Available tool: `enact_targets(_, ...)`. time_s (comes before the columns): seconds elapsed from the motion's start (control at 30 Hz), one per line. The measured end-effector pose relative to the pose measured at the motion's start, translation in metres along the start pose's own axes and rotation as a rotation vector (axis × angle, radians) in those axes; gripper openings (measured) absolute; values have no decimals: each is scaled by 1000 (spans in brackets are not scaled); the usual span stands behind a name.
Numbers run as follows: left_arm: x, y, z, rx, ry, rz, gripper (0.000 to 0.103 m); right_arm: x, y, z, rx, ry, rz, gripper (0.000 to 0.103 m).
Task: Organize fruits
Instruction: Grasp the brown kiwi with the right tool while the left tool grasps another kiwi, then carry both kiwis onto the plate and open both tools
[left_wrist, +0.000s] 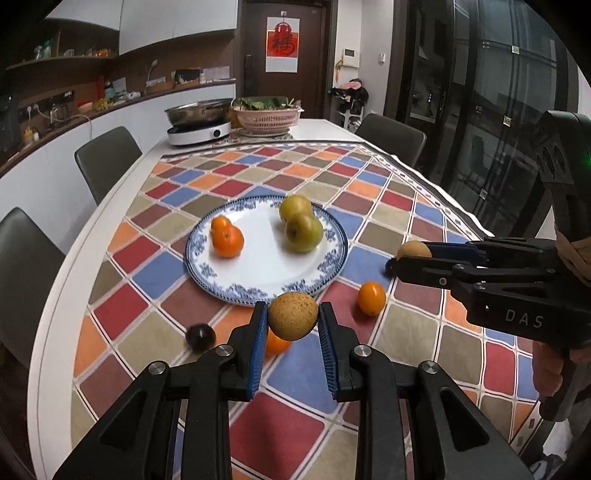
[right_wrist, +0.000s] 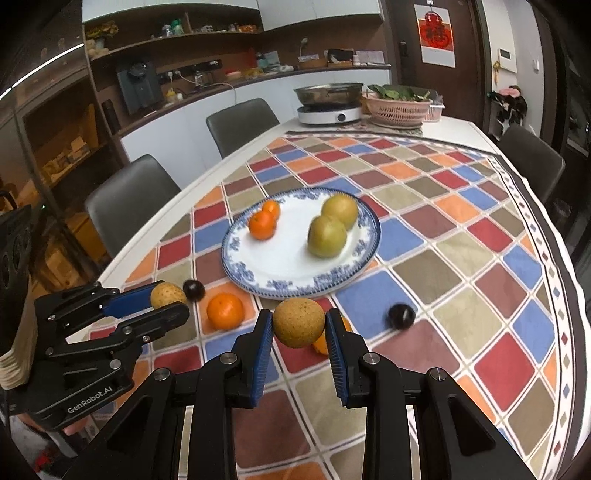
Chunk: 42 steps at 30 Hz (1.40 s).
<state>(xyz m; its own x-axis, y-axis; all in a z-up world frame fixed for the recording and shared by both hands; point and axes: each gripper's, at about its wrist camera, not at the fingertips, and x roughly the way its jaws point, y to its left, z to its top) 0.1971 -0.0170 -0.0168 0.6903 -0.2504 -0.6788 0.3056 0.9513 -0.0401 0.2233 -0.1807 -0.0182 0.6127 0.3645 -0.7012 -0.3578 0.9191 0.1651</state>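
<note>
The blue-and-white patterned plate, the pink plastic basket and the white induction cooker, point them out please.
Blue-and-white patterned plate (right_wrist: 258, 286): right wrist view, near rim.
Pink plastic basket (right_wrist: 399, 112): right wrist view, front wall.
White induction cooker (left_wrist: 197, 134): left wrist view, front side.

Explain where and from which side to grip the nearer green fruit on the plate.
I would grip the nearer green fruit across its middle, from above, jaws on its free left and right flanks: it is round, and the other green fruit touches its far side.
</note>
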Motion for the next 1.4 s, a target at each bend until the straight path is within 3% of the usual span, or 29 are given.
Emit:
enact_targets(0.33,4,19,35,14,-27,-14,27,0,11,43,-36,-43,9,30)
enact_targets(0.77,36,43,75,39,-21,-42,27,38,7,91,-20,-2,41,30)
enact_targets(1.4,122,71,101,70,88,-80,27,115,-17,119,54,100,42,30)
